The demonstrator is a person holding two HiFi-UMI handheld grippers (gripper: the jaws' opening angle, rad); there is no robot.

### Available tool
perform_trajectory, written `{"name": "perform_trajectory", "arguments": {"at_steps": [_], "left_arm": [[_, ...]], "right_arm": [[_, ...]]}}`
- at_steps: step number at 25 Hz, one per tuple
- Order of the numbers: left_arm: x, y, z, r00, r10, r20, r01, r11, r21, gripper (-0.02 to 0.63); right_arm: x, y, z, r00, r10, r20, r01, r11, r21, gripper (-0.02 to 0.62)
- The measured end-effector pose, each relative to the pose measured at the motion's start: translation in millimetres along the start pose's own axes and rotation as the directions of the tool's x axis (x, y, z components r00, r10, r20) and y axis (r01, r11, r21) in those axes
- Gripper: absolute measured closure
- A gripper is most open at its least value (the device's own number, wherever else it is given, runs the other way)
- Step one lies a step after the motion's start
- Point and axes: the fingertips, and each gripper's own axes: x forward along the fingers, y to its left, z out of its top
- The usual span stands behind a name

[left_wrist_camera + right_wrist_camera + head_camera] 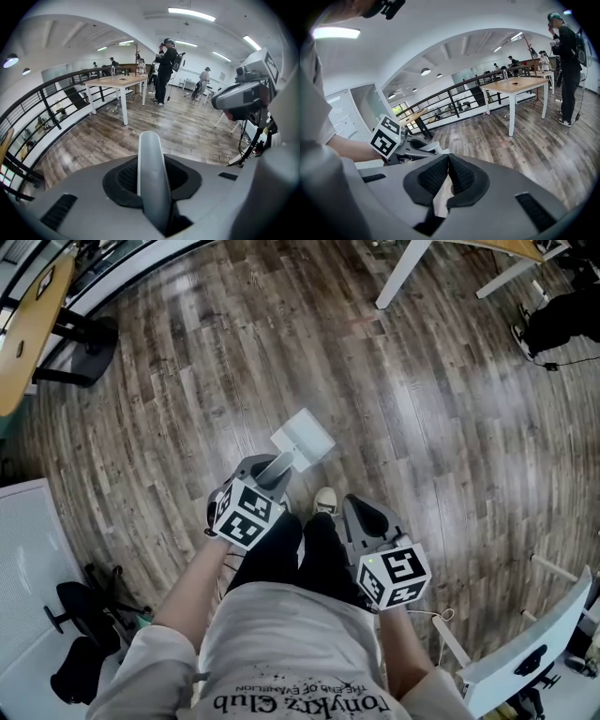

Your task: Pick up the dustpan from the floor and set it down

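Carrying seems the step in hand: the left tool (268,474) pinches the dustpan (302,439) by its handle, hanging over the floor (422,409) before the person's shoe (324,500); the right tool (364,514) is pressed together, empty. Next calls for lowering it level.

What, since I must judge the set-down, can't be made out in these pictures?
Height of the dustpan above the floor: the head view looks steeply down, so no gap shows.
Anything lying in the dustpan: too small in the head view.
Dustpan beyond its handle: the left gripper view shows only that, between the jaws of the left gripper.
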Motion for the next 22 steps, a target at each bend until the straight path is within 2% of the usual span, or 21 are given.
{"name": "perform_trajectory", "arguments": {"at_steps": [22], "left_arm": [[-130.8, -17.1, 32.1, 0.998, 0.055, 0.033, -0.054, 0.998, -0.037, 0.494]], "right_arm": [[-36.1, 28.4, 40.4, 0.998, 0.052, 0.023, -0.049, 0.990, -0.133, 0.569]]}}
